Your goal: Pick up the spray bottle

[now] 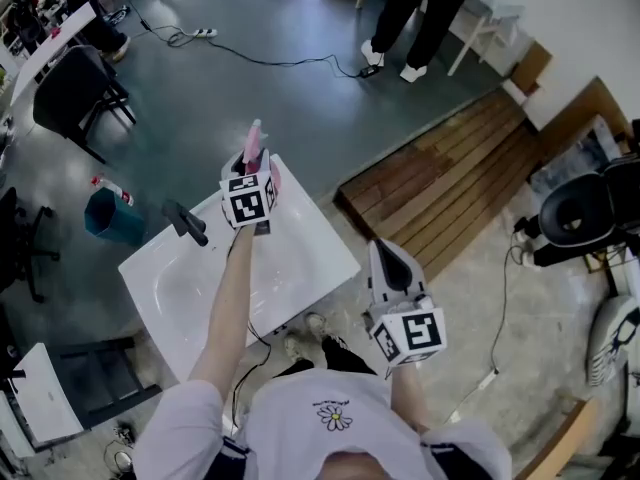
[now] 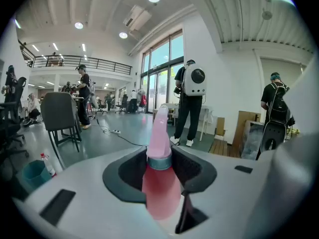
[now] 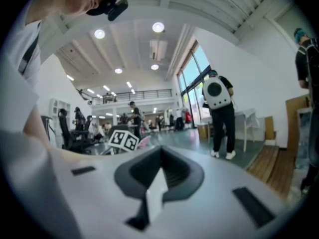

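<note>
Black office chair (image 1: 72, 93): noted at far left on the grey floor (image 1: 300, 108). Teal bin (image 1: 108, 218): recorded below the chair, with a small red-capped bottle (image 1: 112, 189) just beside it, its label too small to be read. White surface (image 1: 190, 293): basin-shaped, set near the bin, with a black tap-like fitting (image 1: 186, 222) at its left edge. Left gripper (image 1: 258, 173): held over the far corner of the surface, and its cube is faced with black-and-white square marker patterns. Its jaws are closed on the spray bottle (image 1: 253, 140), which is pink and translucent with a grey collar and a paler pink head. The bottle is held upright, its body pinched between the pads and its head standing above the jaws. Whether its base is clear of the surface cannot be told. White shirt (image 1: 330, 418): worn by the person holding the grippers, printed with a daisy under a line of writing too small to be read. Right gripper (image 1: 385, 255): held beyond the right edge of the surface, nearer the person, with a like-patterned cube. Its jaws are brought together with nothing between them. Standing person (image 1: 410, 18): seen at top in dark trousers and white shoes. Wooden decking (image 1: 450, 173): laid on the floor to the right. Black round-bodied machine (image 1: 580, 213): entered at far right.
</note>
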A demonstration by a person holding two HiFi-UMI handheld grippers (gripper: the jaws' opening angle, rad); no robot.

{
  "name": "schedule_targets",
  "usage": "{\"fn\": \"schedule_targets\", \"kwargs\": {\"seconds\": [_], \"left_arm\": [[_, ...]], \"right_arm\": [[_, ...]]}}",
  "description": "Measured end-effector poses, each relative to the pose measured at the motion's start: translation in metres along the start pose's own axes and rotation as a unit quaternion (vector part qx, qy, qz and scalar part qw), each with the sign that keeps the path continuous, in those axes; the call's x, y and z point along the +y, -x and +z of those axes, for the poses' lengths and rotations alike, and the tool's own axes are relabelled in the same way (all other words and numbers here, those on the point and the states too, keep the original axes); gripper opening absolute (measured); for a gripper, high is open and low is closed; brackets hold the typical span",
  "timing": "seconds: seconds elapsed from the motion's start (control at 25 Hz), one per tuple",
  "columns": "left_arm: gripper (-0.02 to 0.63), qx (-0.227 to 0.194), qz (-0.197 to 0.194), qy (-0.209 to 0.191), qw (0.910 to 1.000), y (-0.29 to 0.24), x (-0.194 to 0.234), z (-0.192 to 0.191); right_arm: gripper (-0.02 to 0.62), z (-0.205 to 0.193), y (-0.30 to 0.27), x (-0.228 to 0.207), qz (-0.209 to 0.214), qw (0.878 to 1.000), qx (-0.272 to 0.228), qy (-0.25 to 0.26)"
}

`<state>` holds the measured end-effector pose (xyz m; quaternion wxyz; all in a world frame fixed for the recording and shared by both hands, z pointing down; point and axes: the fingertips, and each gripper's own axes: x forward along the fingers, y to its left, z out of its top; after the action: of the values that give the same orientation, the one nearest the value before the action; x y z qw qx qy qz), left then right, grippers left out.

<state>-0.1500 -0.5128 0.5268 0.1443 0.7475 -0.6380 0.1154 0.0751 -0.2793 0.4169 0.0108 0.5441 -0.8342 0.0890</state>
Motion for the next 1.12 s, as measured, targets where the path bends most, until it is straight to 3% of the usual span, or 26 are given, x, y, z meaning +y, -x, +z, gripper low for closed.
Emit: {"fn": "schedule_targets", "kwargs": {"seconds": [0.4,0.6,0.8,0.96,1.12], "left_arm": [[0.161,-0.065,0.008,-0.013,0.9978,0.082,0.005,0.071],[0.161,-0.107,0.023,-0.032,0.9935,0.141,0.017,0.113],[0.160,-0.160,0.044,-0.037,0.9854,0.209,0.029,0.147],[0.160,-0.204,0.084,-0.036,0.9748,0.269,0.039,0.166],[0.158,-0.224,0.102,-0.049,0.9680,0.316,0.045,0.174]], "right_arm": [[0.029,0.041,-0.004,0.039,0.048,0.998,-0.040,0.018],[0.029,0.057,-0.008,0.071,0.092,0.993,-0.058,0.035],[0.029,0.071,-0.013,0.108,0.142,0.987,-0.072,0.036],[0.029,0.090,-0.014,0.131,0.177,0.980,-0.088,0.034],[0.029,0.100,-0.014,0.148,0.198,0.974,-0.104,0.028]]}}
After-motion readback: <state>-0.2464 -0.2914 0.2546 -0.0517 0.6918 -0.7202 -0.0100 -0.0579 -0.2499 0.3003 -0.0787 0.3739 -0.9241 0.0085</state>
